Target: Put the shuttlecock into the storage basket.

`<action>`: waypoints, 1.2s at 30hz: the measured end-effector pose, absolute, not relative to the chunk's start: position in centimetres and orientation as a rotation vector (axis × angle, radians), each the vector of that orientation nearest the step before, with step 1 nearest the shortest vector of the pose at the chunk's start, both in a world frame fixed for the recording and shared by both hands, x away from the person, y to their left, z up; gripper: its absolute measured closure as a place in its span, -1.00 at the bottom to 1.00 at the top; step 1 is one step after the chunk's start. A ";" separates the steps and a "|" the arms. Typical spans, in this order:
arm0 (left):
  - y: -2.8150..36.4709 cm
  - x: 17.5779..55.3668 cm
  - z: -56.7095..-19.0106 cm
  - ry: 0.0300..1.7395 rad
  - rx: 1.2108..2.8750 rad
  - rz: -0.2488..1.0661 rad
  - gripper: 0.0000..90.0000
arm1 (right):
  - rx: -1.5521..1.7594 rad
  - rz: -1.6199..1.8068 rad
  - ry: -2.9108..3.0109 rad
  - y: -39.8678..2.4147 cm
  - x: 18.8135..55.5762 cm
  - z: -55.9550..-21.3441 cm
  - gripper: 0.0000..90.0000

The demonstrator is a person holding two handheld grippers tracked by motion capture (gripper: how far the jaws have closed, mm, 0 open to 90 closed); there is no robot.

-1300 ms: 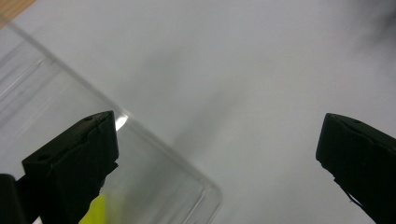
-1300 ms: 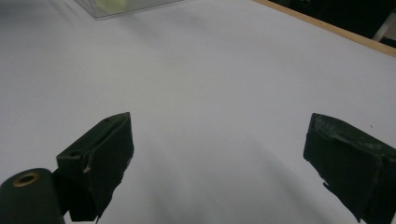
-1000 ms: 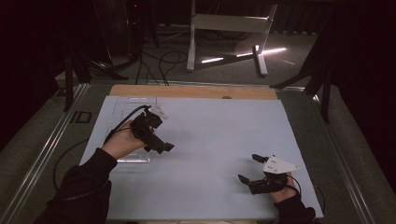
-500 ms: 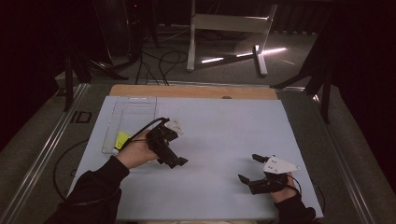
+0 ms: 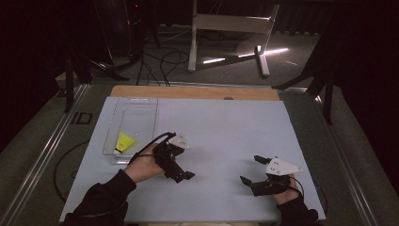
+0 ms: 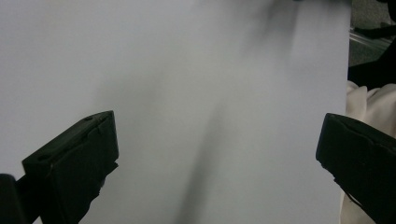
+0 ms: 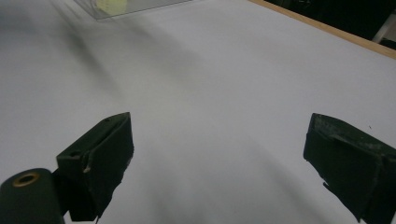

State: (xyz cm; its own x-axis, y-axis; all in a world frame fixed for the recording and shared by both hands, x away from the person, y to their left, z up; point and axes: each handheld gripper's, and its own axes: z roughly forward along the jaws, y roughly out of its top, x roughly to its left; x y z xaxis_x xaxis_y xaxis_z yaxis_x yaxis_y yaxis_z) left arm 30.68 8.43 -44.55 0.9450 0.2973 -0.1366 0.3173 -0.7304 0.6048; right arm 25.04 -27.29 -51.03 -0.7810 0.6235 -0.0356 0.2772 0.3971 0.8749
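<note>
Left gripper (image 5: pixel 181 175) stood wide open, empty, above the pale table sheet (image 5: pixel 221 127) | right gripper (image 5: pixel 250 170) likewise wide, empty | yellow shuttlecock (image 5: pixel 123 142) lay inside clear tray (image 5: pixel 136 104), near left gripper.

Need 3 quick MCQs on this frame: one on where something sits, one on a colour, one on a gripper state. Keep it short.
1. Where does the shuttlecock lie?
A. inside the clear tray at the table's left
B. between the right gripper's jaws
C. on the floor behind the table

2. What colour is the shuttlecock's skirt?
A. red
B. yellow
C. blue

3. How do the jaws of the left gripper stand?
A. shut on the shuttlecock
B. shut on nothing
C. wide open, nothing between them

Answers:
1. A: the high view shows it within the tray's walls.
2. B: the skirt reads bright yellow against the tray.
3. C: the left gripper view shows only bare white table between the spread jaws.
</note>
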 end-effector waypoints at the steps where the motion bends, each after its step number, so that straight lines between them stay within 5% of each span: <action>1: 8.4 30.5 -44.8 0.434 2.430 -0.043 -0.99 | 0.778 1.339 2.302 -27.3 25.0 -51.0 -0.81; 36: 13.1 26.3 -50.8 0.535 2.342 -0.049 -0.99 | 0.780 1.337 2.305 -27.2 25.0 -51.0 -0.81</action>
